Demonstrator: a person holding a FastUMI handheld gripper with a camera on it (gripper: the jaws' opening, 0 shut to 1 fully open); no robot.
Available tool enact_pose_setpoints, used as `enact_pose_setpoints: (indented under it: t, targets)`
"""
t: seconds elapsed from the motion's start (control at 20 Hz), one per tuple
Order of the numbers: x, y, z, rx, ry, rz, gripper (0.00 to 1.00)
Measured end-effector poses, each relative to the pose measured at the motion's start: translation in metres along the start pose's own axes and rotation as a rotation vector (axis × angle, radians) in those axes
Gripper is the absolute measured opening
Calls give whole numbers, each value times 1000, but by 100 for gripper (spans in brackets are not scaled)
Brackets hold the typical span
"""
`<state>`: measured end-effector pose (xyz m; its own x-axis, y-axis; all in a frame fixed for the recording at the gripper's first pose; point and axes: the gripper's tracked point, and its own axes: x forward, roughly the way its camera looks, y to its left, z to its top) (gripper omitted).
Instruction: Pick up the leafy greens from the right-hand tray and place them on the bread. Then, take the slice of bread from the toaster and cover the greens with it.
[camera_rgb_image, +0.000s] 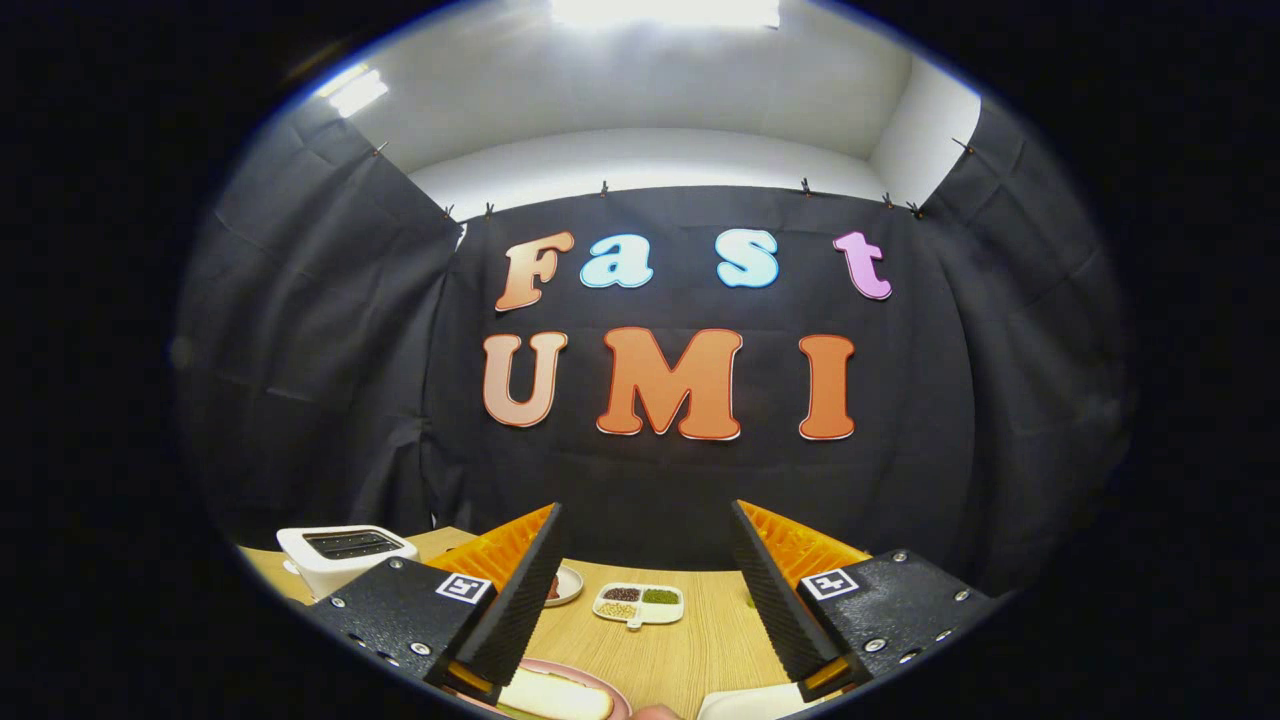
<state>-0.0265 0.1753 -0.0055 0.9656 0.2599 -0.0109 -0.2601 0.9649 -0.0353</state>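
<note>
Gripper (645, 600) held level above a wooden table (690, 655), fingers spread wide and holding nothing — bread (556, 695) on a pink plate (610, 690) sits low in the frame by the left finger. Toaster (342, 555) stands lower left; a divided dish (640, 604) lies between the fingers, farther back — a white tray (750, 703) edges in at lower right.

No words to read: just one square coded marker (464, 588) at seven o'clock, another at five, on the gripper (647, 515), its fingers spread wide.
</note>
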Motion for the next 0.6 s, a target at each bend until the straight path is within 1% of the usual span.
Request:
enact_pose_setpoints:
  t: [0.3, 0.4, 0.6]
  targets:
    - [-3, 0, -2, 11, 14, 12, 97]
    - [-5, 1, -3, 4, 27, 29, 97]
    - [-9, 1, 7, -20, 0, 36, 97]
